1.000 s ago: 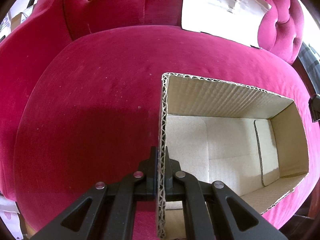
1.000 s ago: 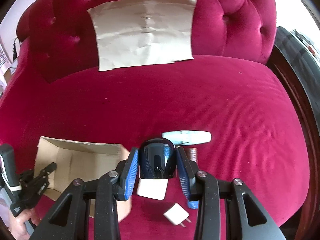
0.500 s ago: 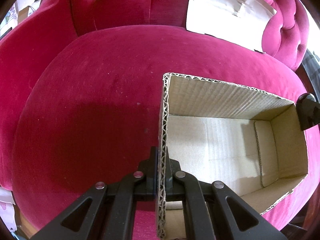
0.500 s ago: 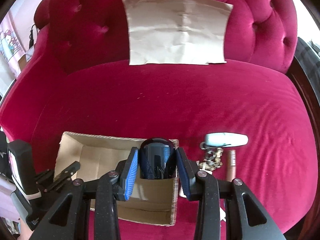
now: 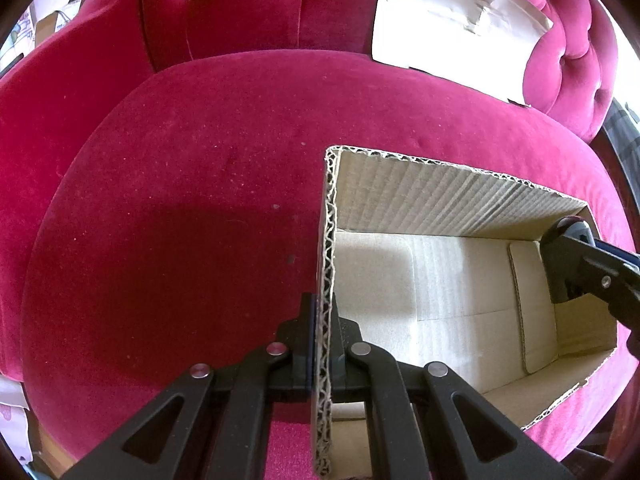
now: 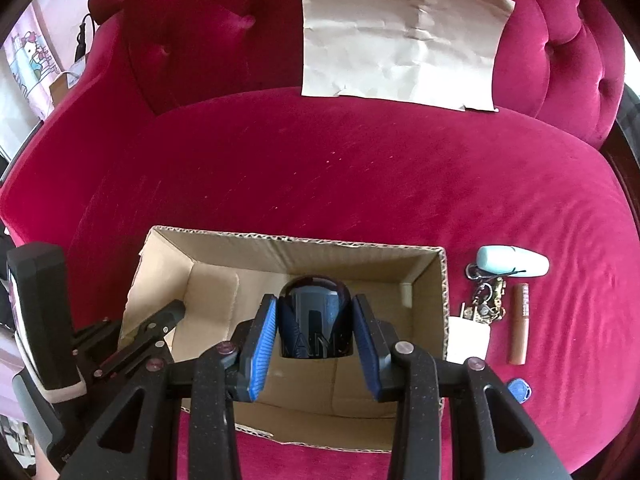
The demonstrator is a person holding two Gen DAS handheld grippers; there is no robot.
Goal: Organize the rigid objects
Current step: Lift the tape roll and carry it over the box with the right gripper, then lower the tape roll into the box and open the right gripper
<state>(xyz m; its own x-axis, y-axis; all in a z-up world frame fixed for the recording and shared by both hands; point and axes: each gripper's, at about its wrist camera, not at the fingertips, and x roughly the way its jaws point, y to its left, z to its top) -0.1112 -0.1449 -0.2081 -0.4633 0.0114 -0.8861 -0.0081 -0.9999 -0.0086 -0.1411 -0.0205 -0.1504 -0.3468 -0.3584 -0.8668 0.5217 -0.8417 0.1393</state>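
An open cardboard box (image 6: 224, 276) (image 5: 440, 208) lies on the red velvet sofa seat. My left gripper (image 5: 325, 344) is shut on the box's near end wall; it also shows at the box's left end in the right wrist view (image 6: 160, 320). My right gripper (image 6: 314, 332) is shut on a dark glossy rounded object (image 6: 314, 320) and holds it over the box's right half. This gripper enters the left wrist view at the box's far end (image 5: 576, 264). The box floor is bare.
Right of the box lie a pale blue case (image 6: 514, 262), a bunch of keys (image 6: 486, 300), a brown lip-gloss tube (image 6: 520, 322), a white charger (image 6: 468, 338) and a blue tag (image 6: 519, 389). Brown paper (image 6: 400, 36) leans on the backrest.
My right gripper has carried the dark object left, from the loose items to above the box. My left gripper has kept its hold on the box wall.
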